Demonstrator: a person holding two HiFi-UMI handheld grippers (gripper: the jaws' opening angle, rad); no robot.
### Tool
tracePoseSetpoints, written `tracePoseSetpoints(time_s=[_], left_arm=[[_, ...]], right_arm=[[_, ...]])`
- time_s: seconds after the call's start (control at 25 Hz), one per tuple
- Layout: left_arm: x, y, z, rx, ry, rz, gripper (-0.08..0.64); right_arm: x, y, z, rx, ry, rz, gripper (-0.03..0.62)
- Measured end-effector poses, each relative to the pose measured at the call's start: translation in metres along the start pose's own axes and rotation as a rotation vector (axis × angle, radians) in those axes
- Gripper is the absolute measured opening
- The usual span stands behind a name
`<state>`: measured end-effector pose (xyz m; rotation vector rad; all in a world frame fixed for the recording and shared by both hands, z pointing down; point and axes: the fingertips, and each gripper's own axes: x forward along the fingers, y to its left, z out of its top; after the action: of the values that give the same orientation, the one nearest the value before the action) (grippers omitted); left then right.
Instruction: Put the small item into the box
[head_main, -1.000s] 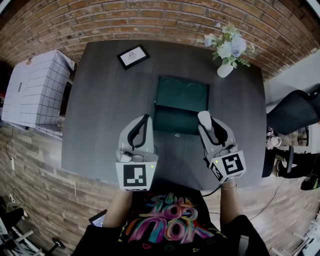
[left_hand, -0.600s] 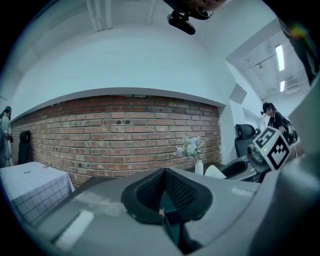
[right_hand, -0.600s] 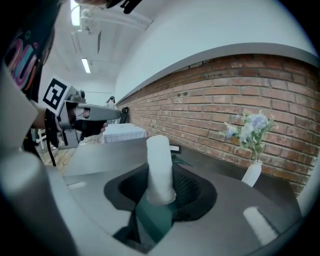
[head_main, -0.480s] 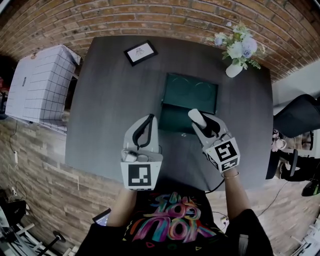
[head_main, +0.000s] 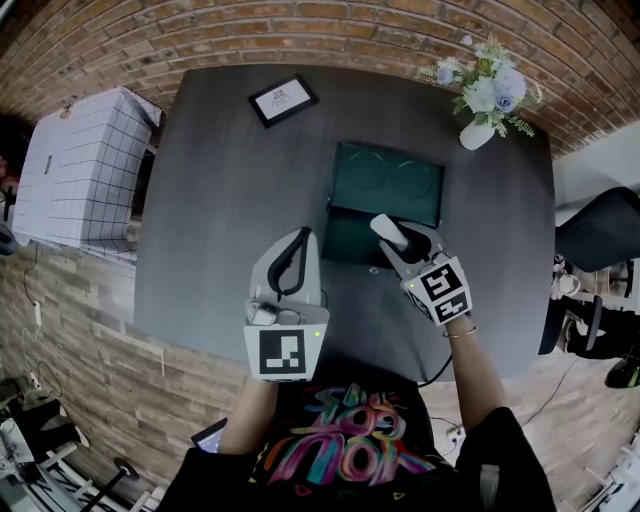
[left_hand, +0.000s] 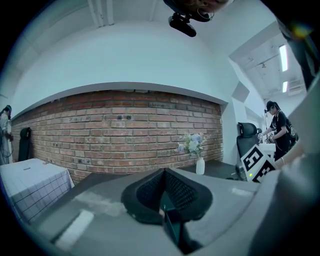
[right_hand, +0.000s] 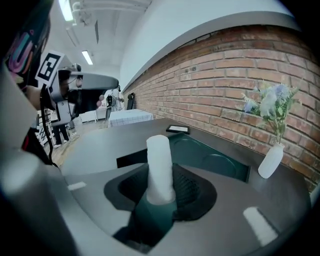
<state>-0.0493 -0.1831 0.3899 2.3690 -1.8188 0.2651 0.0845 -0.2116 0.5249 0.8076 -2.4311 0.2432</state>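
Note:
A dark green box (head_main: 345, 170) lies open in the middle of the dark table (head_main: 220, 210); it shows again in the right gripper view (right_hand: 220, 162). My right gripper (head_main: 397, 237) is shut on a small white cylinder (head_main: 384, 229) and holds it over the box's near part. The right gripper view shows the cylinder (right_hand: 160, 165) standing upright between the black pads (right_hand: 192, 192). To the left of the box, my left gripper (head_main: 297, 242) hovers above the table, its jaws together with nothing in them. That gripper (left_hand: 164, 192) points towards the brick wall.
At the table's far right stands a white vase of flowers (head_main: 478, 100), which also appears beyond the box (right_hand: 272, 155). A framed card (head_main: 282, 100) lies at the far left. A checked, cloth-covered stand (head_main: 75, 170) is left of the table, a black chair (head_main: 600, 235) right.
My right gripper has carried the white cylinder forward and to the left, from the table in front of the box to over its near part. The left gripper has barely moved.

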Motion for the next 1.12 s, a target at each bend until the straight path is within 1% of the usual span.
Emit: tracePoseSetpoints(time_s=[0.2, 0.44, 0.6, 0.8, 0.92, 1.12], left_arm=[[0.004, 0.003, -0.008, 0.001, 0.017, 0.001, 0.002], [0.009, 0.004, -0.011, -0.005, 0.027, 0.000, 0.002], [0.010, 0.006, -0.013, 0.007, 0.027, -0.003, 0.002], [0.010, 0.008, -0.016, 0.003, 0.038, 0.001, 0.002], [0.009, 0.011, -0.015, -0.010, 0.036, 0.010, 0.002], [0.009, 0.013, -0.017, 0.001, 0.036, 0.010, 0.002]], right_arm=[[0.016, 0.002, -0.018, -0.014, 0.057, 0.029, 0.144], [0.030, 0.007, -0.027, -0.049, 0.077, 0.077, 0.146], [0.037, 0.010, -0.031, -0.064, 0.097, 0.096, 0.146], [0.048, 0.013, -0.037, -0.092, 0.142, 0.118, 0.147], [0.054, 0.018, -0.035, -0.097, 0.167, 0.136, 0.146], [0.062, 0.021, -0.037, -0.095, 0.208, 0.175, 0.146]])
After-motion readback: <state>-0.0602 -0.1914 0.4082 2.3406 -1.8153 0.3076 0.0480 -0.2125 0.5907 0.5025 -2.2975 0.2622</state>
